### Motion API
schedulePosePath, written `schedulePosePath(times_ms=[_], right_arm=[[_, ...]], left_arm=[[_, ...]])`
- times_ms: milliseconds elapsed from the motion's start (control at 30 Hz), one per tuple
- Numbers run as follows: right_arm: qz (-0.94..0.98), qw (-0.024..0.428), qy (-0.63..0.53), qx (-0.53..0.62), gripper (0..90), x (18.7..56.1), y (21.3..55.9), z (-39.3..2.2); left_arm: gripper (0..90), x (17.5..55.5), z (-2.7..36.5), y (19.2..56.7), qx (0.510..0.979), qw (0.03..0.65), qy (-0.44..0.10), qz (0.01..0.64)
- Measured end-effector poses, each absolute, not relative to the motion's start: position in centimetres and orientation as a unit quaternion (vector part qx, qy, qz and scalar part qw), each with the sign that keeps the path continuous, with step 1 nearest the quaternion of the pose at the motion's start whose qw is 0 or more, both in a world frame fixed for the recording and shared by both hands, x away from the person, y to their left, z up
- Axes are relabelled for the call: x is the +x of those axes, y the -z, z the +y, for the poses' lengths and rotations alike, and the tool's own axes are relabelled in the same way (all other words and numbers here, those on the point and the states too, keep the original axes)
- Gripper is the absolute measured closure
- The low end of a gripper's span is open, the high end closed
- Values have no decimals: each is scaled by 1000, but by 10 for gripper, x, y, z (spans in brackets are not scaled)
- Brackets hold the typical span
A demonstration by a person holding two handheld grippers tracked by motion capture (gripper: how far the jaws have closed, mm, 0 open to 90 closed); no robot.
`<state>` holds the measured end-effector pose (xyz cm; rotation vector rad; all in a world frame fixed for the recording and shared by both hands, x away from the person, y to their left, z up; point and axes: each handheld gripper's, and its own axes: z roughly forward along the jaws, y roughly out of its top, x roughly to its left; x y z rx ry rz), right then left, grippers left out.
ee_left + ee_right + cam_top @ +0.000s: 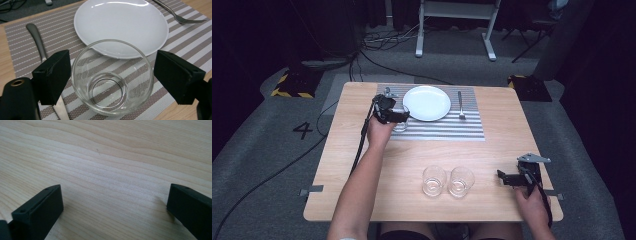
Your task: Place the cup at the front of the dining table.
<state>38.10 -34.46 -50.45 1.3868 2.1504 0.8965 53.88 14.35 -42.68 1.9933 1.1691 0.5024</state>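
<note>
A clear glass tumbler (112,100) stands upright on the striped placemat (190,42), just in front of the white plate (120,22). My left gripper (112,62) has a jaw on each side of it, and both pads meet the glass wall. From above, that gripper (401,117) and the glass (401,125) sit at the plate's (427,102) left front. My right gripper (503,176) rests open near the table's front right, with bare wood between its jaws (115,205).
A knife (37,40) lies on the mat left of the plate, and a fork (460,104) to its right. Two more empty glasses (434,180) (461,181) stand side by side near the wooden table's (492,150) front edge, left of the right gripper.
</note>
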Motion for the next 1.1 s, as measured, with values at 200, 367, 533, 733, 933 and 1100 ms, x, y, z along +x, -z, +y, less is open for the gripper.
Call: schedulePosePath(times_ms=[200,367,533,733,933,1100], right_arm=[[775,213,-323,499,5,381,505,-345],[775,213,-323,499,5,381,504,-345],[775,213,-323,499,6,381,504,-345],[776,213,-323,499,6,381,504,-345],[775,213,-323,499,6,381,505,-345],[775,213,-323,499,5,381,504,-345]], left_arm=[[155,524,151,412,773,398,-206,449],[155,509,149,399,775,408,-205,438],[155,495,149,390,780,410,-200,428],[156,477,154,379,772,428,-198,427],[157,454,159,371,791,411,-193,410],[158,436,161,366,800,406,-190,398]])
